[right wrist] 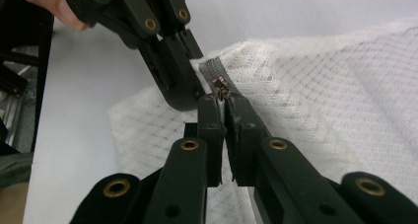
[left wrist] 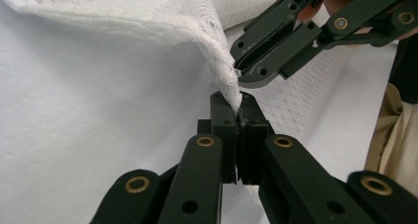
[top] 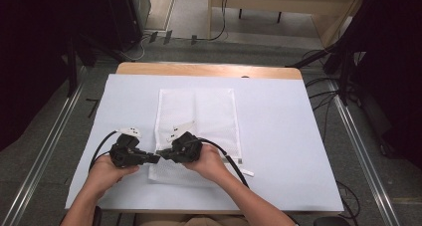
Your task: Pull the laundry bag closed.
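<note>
A white mesh laundry bag (top: 199, 111) lies flat on the table, long side running away from me. Both grippers meet at its left edge near the front corner. My left gripper (top: 153, 159) is shut on a pinch of the mesh edge (left wrist: 231, 83), and the fabric rises from its tip (left wrist: 237, 110) in a lifted fold. My right gripper (top: 163, 154) faces it from the right. Its jaws (right wrist: 224, 103) are shut on the small metal zipper pull (right wrist: 220, 88) at the end of the grey zipper tape (right wrist: 213, 67). The two grippers' tips nearly touch.
A white cover (top: 283, 136) spreads over the wooden table (top: 209, 69). A small white tag (top: 247, 172) lies by the bag's front right corner. The right gripper's cable (top: 234, 164) trails across the bag. Cables and black stand legs (top: 343, 71) crowd the floor at right.
</note>
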### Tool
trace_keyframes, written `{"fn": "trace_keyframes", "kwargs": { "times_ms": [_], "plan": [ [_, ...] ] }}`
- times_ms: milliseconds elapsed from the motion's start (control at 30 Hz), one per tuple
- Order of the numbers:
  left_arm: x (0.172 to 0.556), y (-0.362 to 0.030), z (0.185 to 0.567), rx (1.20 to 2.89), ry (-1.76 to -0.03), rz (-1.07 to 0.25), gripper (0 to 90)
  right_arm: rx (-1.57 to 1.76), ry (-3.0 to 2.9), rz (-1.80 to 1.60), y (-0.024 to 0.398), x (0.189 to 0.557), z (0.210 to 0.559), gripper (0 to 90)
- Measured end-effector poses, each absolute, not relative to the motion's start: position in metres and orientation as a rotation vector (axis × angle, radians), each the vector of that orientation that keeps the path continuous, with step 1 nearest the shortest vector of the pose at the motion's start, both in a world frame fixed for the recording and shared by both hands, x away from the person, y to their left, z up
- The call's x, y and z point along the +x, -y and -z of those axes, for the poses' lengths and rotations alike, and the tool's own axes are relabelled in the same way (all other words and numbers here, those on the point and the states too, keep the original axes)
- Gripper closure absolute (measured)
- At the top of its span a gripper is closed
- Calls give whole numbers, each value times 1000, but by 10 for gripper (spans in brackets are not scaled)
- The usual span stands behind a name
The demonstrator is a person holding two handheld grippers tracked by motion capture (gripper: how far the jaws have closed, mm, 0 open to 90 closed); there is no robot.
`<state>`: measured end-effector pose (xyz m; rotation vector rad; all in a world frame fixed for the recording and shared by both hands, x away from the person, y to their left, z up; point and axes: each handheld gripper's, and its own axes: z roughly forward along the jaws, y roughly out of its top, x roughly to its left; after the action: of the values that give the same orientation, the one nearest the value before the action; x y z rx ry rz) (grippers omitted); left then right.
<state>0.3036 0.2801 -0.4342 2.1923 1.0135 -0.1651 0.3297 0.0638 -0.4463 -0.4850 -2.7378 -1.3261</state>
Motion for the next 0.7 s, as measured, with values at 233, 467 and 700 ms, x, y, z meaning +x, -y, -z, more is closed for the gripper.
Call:
{"fn": "trace_keyframes", "kwargs": {
  "times_ms": [233, 467, 700],
  "plan": [
    [303, -279, 435, 2202, -1009, 165, 894, -494, 2721, 1328, -64, 332, 447, 853],
    [304, -280, 435, 2201, -1011, 162, 894, -482, 2736, 1318, -66, 330, 448, 879],
    [304, -280, 435, 2201, -1013, 162, 893, -447, 2803, 1286, -65, 327, 445, 884]
  ]
}}
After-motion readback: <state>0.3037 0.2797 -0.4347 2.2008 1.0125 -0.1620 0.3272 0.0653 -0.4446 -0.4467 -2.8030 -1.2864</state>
